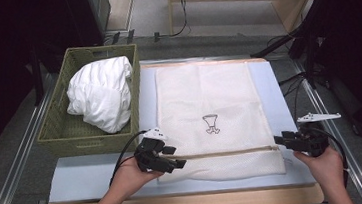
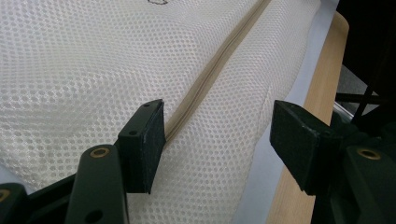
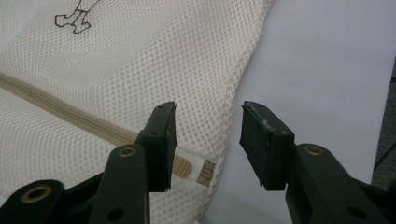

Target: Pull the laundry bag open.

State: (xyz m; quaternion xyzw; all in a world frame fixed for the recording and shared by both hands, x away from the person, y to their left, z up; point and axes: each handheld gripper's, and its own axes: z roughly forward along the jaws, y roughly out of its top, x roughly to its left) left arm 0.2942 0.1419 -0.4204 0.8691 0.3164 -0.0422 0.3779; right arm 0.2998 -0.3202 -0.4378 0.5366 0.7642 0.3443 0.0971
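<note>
left gripper (image 1: 173, 159) jaws apart over zip's left end | right gripper (image 1: 279, 140) jaws apart at zip's right end | mesh bag (image 1: 209, 104) flat on blue mat (image 1: 95, 175), near centre | risk: jaws snag mesh instead of zip (image 1: 224, 153), bag bunches | count: one bag, one basket (image 1: 61, 128), one white bundle (image 1: 102, 93)

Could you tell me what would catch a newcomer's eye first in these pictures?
A big white mesh laundry bag lies flat on the pale blue mat, its beige zipper running between the open left gripper and open right gripper. At left, a green woven basket holds bundled white cloth.
</note>
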